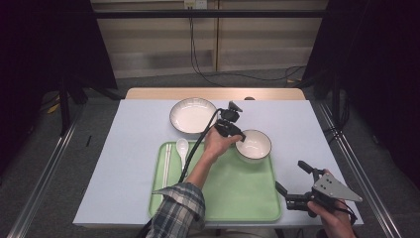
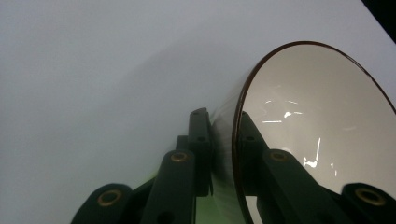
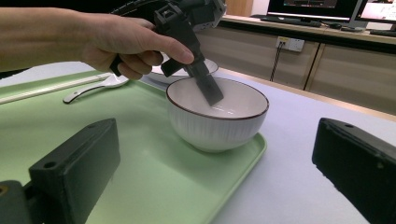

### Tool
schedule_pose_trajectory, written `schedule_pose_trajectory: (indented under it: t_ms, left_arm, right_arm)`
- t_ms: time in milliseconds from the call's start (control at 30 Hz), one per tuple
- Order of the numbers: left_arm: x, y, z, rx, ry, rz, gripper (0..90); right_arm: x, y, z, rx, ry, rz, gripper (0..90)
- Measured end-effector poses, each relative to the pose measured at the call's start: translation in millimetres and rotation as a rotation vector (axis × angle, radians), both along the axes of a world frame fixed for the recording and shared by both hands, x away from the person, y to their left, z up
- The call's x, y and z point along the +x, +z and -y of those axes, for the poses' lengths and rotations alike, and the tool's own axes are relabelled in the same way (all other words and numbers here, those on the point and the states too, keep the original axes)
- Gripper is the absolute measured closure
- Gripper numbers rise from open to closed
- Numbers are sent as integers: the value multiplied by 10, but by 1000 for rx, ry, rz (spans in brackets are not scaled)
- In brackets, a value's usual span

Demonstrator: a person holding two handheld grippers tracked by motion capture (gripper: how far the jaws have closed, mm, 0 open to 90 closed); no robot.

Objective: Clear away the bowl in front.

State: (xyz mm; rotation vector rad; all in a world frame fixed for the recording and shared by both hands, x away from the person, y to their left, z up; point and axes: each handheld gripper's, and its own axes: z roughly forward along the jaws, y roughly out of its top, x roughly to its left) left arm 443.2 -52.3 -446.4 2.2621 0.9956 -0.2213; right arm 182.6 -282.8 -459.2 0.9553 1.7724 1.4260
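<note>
1. The left claw is clamped on the rim of the bowl: one jaw inside, one outside against the ribbed wall.
2. The bowl sits in the tray's far right corner, its base on the tray floor as far as I can tell.
3. The right claw hangs wide open and empty near the desk's near right corner, just off the tray.
4. I judge the step to be placing the bowl on the tray, or lifting it off; the pictures don't settle which.
5. Chopsticks and spoon lie along the tray's left side; a plate rests on the desk beyond the tray.
6. The next move calls for a level wrist and a clean release so the rim doesn't tip.
</note>
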Motion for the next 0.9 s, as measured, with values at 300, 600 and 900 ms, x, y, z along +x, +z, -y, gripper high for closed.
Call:
schedule_pose_trajectory:
  t_ms: [300, 600, 900]
  left_arm:
    - [-10, -28, 40, -32, -27, 15, 802]
    - [-8, -45, 10, -51, -34, 6, 786]
    - [-50, 29, -100, -77, -19, 52, 630]
  right_arm:
    - [3, -3, -3, -7, 5, 5, 5]
    - [1, -5, 2, -4, -4, 2, 5]
    - [3, -20, 5, -8, -1, -13, 5]
